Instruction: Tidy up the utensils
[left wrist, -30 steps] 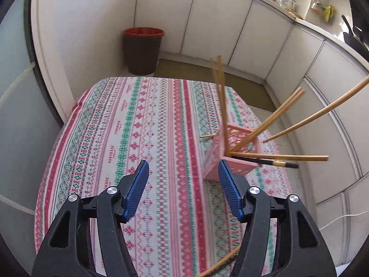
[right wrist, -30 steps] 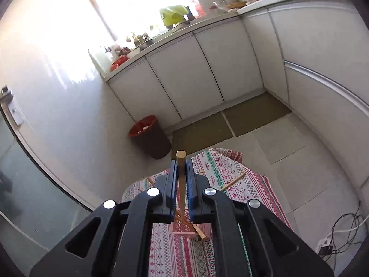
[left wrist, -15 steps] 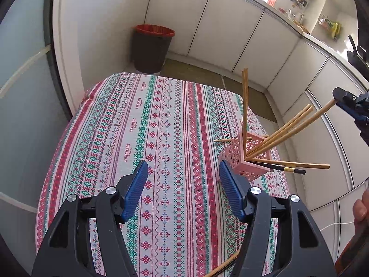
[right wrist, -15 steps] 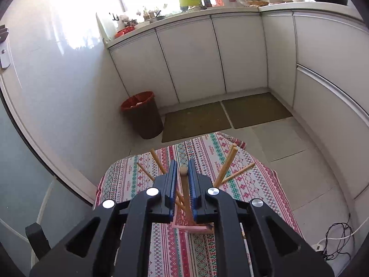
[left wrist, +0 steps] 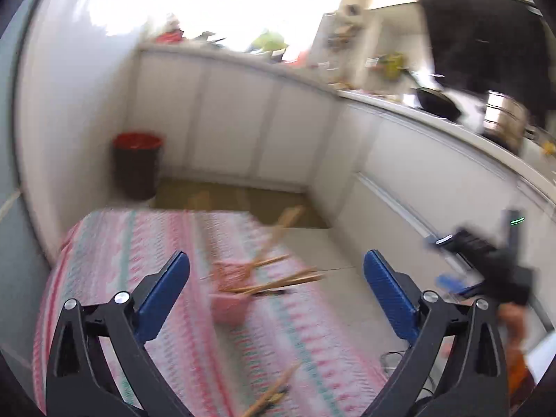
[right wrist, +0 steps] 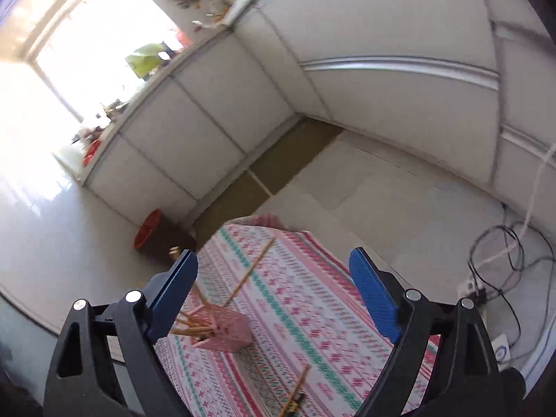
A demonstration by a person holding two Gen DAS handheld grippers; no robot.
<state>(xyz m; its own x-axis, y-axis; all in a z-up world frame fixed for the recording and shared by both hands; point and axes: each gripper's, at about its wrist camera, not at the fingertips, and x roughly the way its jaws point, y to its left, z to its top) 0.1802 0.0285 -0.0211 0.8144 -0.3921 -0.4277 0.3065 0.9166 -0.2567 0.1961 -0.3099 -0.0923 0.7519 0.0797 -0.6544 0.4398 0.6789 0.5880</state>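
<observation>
Left wrist view is pretty smeared, but the left gripper (left wrist: pixel 276 285) has its jaws spread wide with nothing between them, hanging above the striped tablecloth (left wrist: pixel 114 264). The pink holder basket (left wrist: pixel 229 299) sits on that cloth, roughly midway between the blue pads, with a bunch of wooden chopsticks (left wrist: pixel 278 279) fanning out of it toward the right. One loose chopstick (left wrist: pixel 274 391) lies on the cloth nearer the camera than the basket. The red-rimmed trash bin (left wrist: pixel 137 165) stands on the floor past the cloth's far edge, and the right gripper (left wrist: pixel 448 262) shows as a dark blur well off to the basket's right. Right wrist view is sharper: the right gripper (right wrist: pixel 272 290) is also wide open and empty, above the same cloth (right wrist: pixel 312 312). The basket (right wrist: pixel 222 330) sits just beside the left pad, chopsticks (right wrist: pixel 191 325) poking out leftward, one long one (right wrist: pixel 250 271) leaning up and away. A stray chopstick (right wrist: pixel 297 391) lies on the cloth nearer than the basket.
</observation>
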